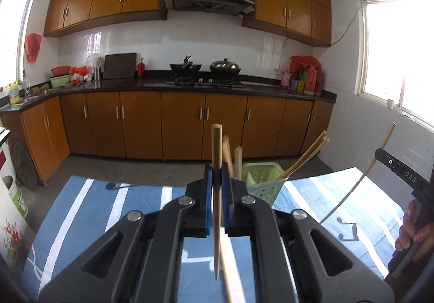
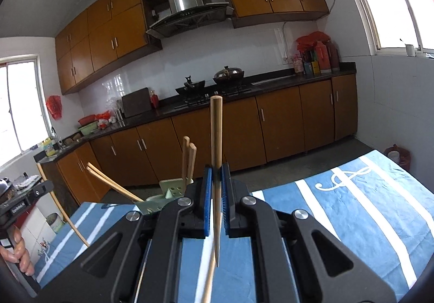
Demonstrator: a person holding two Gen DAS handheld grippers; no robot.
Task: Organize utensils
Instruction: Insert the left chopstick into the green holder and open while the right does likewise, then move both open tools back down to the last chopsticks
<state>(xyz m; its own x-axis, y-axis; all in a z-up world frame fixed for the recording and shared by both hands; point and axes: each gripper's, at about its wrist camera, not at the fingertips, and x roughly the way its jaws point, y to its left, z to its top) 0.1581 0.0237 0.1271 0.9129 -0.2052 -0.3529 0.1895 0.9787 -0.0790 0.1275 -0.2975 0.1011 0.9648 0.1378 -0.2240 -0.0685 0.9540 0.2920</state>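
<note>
A pale wooden chopstick is clamped upright between the closed blue pads of the left hand-held gripper; another wooden chopstick is likewise clamped in the right hand-held gripper. Beyond both, a light-green perforated plastic utensil holder holding further chopsticks is seen on the blue-and-white striped cloth-covered surface.

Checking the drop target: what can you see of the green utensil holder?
The green utensil holder is pale green, plastic-looking, roughly square-rimmed, with round holes in its walls. It stands on the blue striped tablecloth beyond the jaws. Several wooden chopsticks stick out of it, some upright, some leaning. Its base is hidden behind the left gripper in the left wrist view.
</note>
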